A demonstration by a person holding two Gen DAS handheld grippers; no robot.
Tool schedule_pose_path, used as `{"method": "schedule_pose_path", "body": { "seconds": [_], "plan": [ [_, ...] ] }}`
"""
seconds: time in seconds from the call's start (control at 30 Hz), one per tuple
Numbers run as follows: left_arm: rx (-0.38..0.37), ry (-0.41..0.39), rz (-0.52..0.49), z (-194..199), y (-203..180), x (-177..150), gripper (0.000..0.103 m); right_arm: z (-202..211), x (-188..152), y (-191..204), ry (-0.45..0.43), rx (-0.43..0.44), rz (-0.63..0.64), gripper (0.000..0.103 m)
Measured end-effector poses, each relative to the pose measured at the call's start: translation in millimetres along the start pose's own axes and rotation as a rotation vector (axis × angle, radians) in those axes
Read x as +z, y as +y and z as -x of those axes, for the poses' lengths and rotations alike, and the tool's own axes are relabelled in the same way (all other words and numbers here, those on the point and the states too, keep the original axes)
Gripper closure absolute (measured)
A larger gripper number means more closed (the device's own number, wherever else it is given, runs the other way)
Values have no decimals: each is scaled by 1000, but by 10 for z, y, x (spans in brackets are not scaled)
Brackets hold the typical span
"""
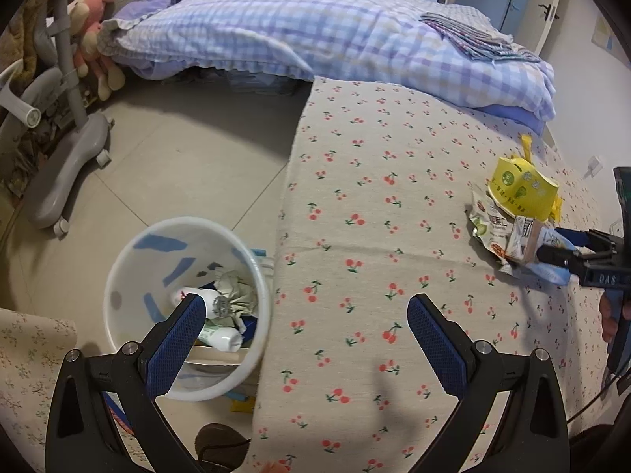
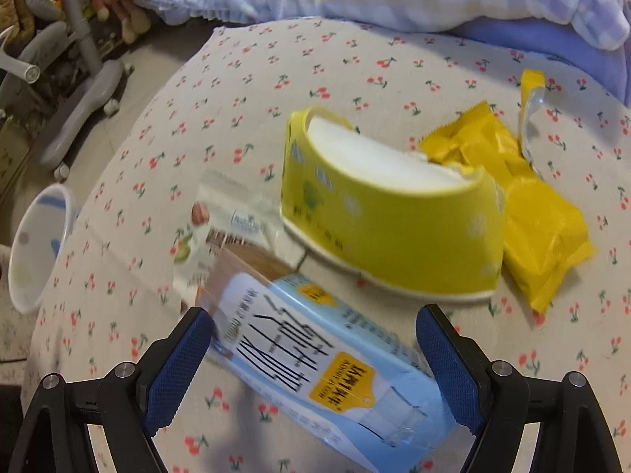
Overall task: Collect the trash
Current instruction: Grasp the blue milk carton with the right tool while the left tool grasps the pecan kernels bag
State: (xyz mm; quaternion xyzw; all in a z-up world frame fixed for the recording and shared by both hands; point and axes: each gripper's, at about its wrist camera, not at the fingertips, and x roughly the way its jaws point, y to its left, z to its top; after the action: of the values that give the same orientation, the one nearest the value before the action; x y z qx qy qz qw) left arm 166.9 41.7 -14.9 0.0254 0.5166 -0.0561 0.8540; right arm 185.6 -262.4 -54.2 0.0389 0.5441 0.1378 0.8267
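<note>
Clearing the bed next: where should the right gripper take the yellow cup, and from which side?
Grip the yellow cup by its squashed rim, coming from above. It lies flattened on the bedsheet, so the fingers could likely span the narrow mouth.

A bed with trash and a bin beside it

The left claw (image 1: 303,311) is wide open, over the edge of the cherry sheet (image 1: 378,205). Down on the floor stands a white bin (image 1: 130,260) with bottles (image 1: 221,337) and crumpled paper (image 1: 236,291) inside. Far right, the right claw (image 1: 552,246) reaches a blue carton (image 1: 552,272) next to a yellow bowl (image 1: 520,189) and a snack wrapper (image 1: 489,224).
</note>
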Motion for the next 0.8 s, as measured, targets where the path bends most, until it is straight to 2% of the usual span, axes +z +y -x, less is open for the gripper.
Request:
{"method": "schedule_pose_path", "body": {
  "seconds": [0.17, 0.23, 0.27, 0.3, 0.37, 0.53, 0.8],
  "plan": [
    [-5, 3, -15, -6, -104, -16, 0, 42, -163, 59, 26, -14, 44, 15],
    [-10, 6, -17, -6, -145, -19, 0, -6, -257, 137, 52, -60, 93, 15],
    [-14, 7, -19, -4, -174, -21, 0, -31, -300, 169, 59, -89, 116, 21],
    [-17, 8, -21, -1, -200, -23, 0, -50, -333, 192, 65, -119, 133, 35],
    [-26, 12, -29, 1, -272, -25, 0, -71, -392, 220, 82, -183, 150, 40],
    [-47, 31, -51, -23, -499, -14, 0, 181, -476, 146, 15, -212, 69, 43],
    [-83, 64, -102, -192, -1130, 113, 0, 670, -696, -213, -55, -201, -196, 43]
  ]
}}
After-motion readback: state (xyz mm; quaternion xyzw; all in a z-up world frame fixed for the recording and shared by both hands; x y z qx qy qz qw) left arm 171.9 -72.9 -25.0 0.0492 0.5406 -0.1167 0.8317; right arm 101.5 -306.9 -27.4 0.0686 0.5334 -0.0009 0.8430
